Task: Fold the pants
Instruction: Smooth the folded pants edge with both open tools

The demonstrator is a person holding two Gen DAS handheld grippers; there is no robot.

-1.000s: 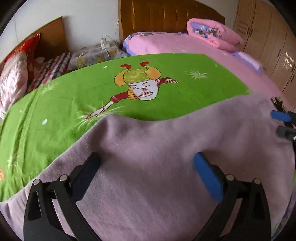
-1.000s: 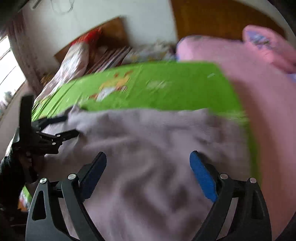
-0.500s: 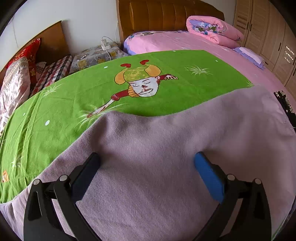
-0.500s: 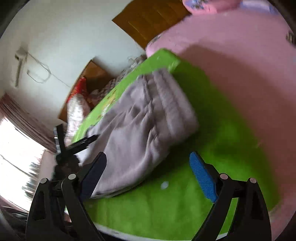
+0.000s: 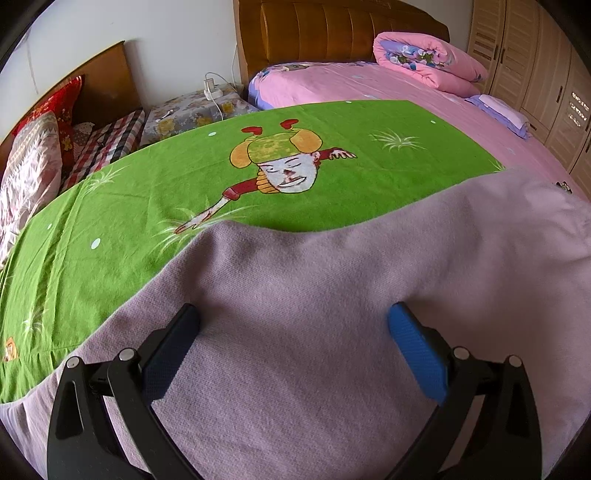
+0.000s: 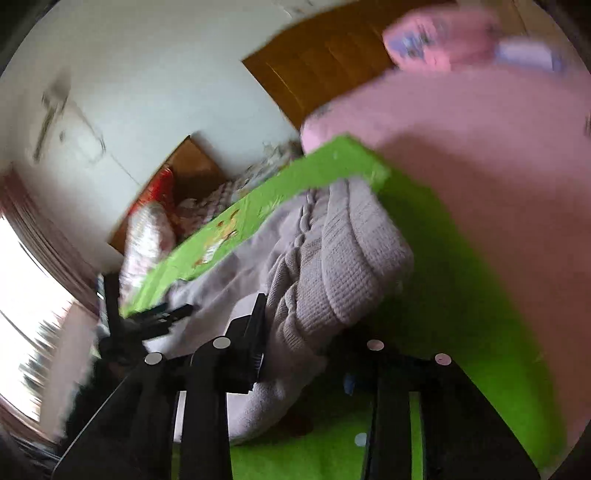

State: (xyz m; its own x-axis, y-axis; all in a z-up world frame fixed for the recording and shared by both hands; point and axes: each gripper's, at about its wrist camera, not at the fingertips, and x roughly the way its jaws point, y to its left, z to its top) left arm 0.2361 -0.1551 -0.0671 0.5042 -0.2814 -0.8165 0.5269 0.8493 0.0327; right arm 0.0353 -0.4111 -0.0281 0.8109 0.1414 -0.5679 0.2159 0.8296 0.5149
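Observation:
The pale purple knitted pants [image 5: 332, 314] lie on a green cartoon sheet [image 5: 184, 192] on the bed. In the left wrist view my left gripper [image 5: 293, 332] is open, both fingers resting over the flat fabric, holding nothing. In the blurred right wrist view my right gripper [image 6: 295, 354] has its jaws closed in on the ribbed end of the pants [image 6: 332, 266], which lies bunched between the fingers. The left gripper also shows there [image 6: 147, 317] at the far left edge of the pants.
A pink bed [image 5: 406, 81] with a rolled pink quilt [image 5: 424, 59] lies behind the green sheet. Wooden headboard [image 5: 332, 33], wardrobe doors [image 5: 535, 74] at right, pillows [image 5: 33, 166] at left, a covered nightstand [image 5: 192, 114] with a charger.
My right gripper swung low to the pants' ribbed end and its jaws closed from wide open onto the fabric. My left gripper stayed open over the pants, barely moving.

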